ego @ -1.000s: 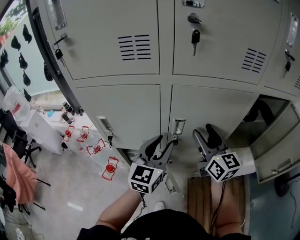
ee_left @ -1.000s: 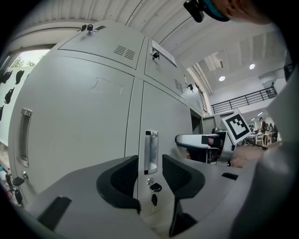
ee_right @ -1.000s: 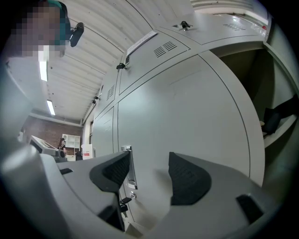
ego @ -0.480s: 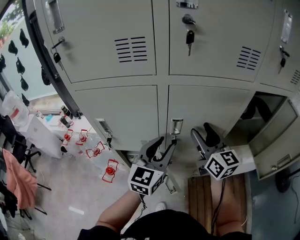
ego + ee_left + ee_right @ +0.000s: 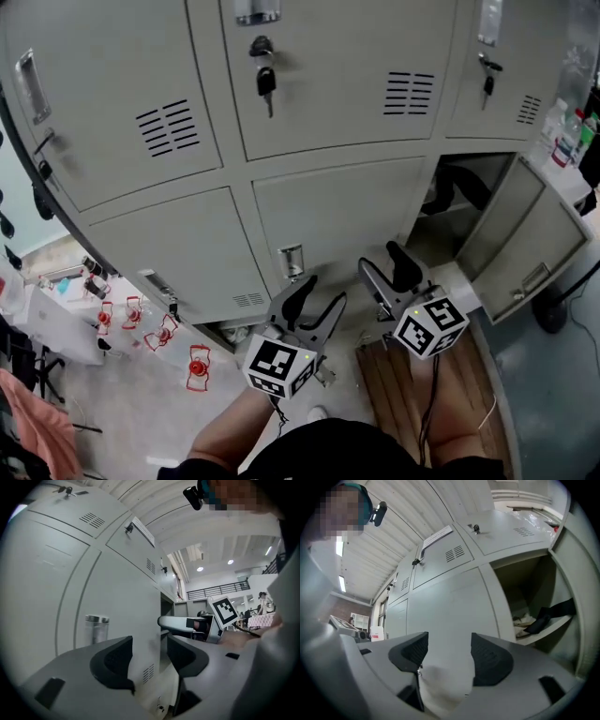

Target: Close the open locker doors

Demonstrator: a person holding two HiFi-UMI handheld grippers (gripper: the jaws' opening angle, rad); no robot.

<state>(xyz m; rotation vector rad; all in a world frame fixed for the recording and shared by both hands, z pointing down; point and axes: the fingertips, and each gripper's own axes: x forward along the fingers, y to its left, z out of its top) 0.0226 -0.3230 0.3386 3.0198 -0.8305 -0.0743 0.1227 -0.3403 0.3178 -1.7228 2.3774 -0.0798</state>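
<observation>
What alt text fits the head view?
One lower locker door hangs open at the right of a bank of closed grey lockers. Below, a person holds the left tongs and right tongs toward the lockers, both empty and just opened wider.

Floor: pale grey concrete [image 5: 141,412] at lower left of the head view, blue-grey surface [image 5: 553,394] at lower right.
Furniture: grey steel locker bank [image 5: 347,103] across the top; white table [image 5: 61,323] at the left edge; slatted wooden platform [image 5: 398,384] at bottom centre.
Ceiling: white ribbed panels [image 5: 398,531], upper left of the right gripper view.
Light: round ceiling lamps [image 5: 200,569], upper right of centre in the left gripper view; strip lamp [image 5: 339,545], left in the right gripper view.
Wall: brick wall [image 5: 344,609], left there.
</observation>
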